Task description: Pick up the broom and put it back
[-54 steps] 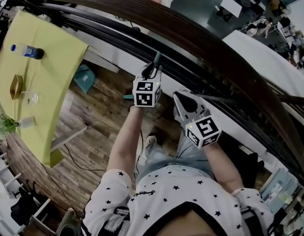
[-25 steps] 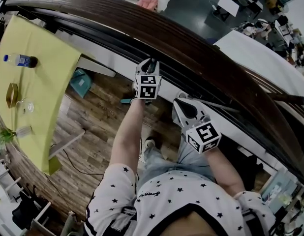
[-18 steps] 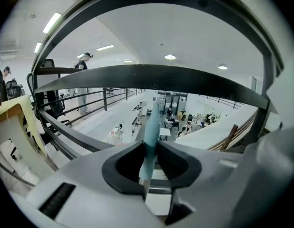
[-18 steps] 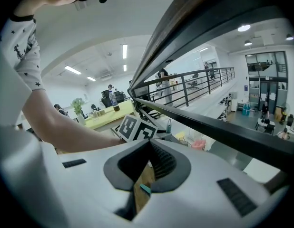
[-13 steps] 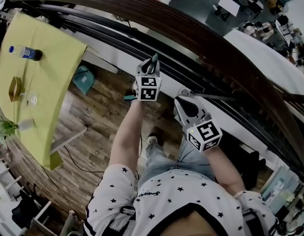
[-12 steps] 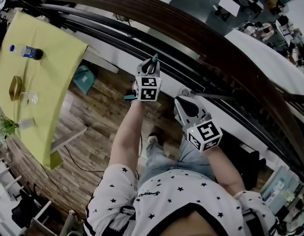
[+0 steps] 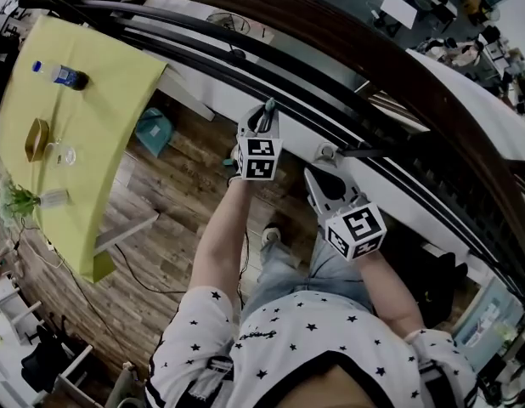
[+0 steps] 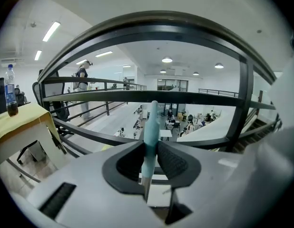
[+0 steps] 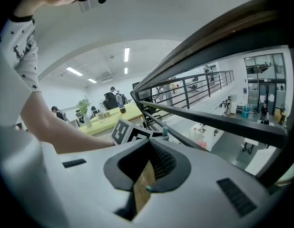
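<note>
The broom shows only as a pale teal handle [image 8: 148, 148], upright between the pads of my left gripper [image 8: 151, 145], which is shut on it. In the head view the handle's top [image 7: 268, 109] sticks out above the left gripper [image 7: 264, 121], just short of the dark railing [image 7: 347, 83]. A bit of teal [image 7: 228, 161] shows below the gripper; the broom head is hidden. My right gripper [image 7: 322, 175] is beside it to the right. Its fingertips [image 9: 150, 145] meet with nothing held. The left gripper's marker cube [image 9: 130, 133] appears in the right gripper view.
The curved railing with dark bars runs across in front, an open hall far below it. A table with a yellow cloth [image 7: 84, 117] stands at left, with a bottle [image 7: 63, 75], a glass and a plant. A teal bin [image 7: 152, 130] sits on the wooden floor.
Both grippers have moved a little forward and up along the railing, the left still holding the handle. The table has slid rightward in the head view.
</note>
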### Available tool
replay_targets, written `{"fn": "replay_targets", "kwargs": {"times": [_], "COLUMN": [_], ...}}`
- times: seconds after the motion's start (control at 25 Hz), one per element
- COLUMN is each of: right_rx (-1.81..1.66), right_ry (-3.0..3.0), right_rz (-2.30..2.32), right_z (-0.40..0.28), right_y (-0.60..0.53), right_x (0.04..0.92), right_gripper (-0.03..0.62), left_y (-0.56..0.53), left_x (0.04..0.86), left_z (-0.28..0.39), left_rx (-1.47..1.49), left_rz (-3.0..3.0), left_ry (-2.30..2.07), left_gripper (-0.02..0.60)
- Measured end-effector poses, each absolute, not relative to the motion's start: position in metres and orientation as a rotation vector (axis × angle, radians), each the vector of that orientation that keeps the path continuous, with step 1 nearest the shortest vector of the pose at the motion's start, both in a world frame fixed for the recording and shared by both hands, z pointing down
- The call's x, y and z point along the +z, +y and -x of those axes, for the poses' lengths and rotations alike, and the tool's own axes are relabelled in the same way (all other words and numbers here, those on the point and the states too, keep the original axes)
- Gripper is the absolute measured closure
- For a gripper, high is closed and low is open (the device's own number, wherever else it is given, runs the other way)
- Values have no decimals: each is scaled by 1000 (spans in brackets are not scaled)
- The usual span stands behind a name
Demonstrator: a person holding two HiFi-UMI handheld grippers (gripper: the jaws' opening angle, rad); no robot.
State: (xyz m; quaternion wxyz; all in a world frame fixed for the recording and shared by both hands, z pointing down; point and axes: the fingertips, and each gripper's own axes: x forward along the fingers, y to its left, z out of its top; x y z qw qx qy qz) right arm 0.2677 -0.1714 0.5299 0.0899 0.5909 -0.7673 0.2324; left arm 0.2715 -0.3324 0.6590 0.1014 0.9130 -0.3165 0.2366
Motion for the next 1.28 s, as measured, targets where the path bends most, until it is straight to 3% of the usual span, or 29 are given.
{"fn": "replay_targets", "kwargs": {"times": [1.28], "right_rx": [539], "right_ry": [-2343], "right_rz": [-1758], "right_z": [-157], "right_y": [-96], "right_x": [467], "right_gripper": [600], "left_y": [-239], "left_x": [586], "left_z": [-108], "left_rx": [599], "left_rz": [-2593], "left_ry": [-1118], "left_gripper": [489]}}
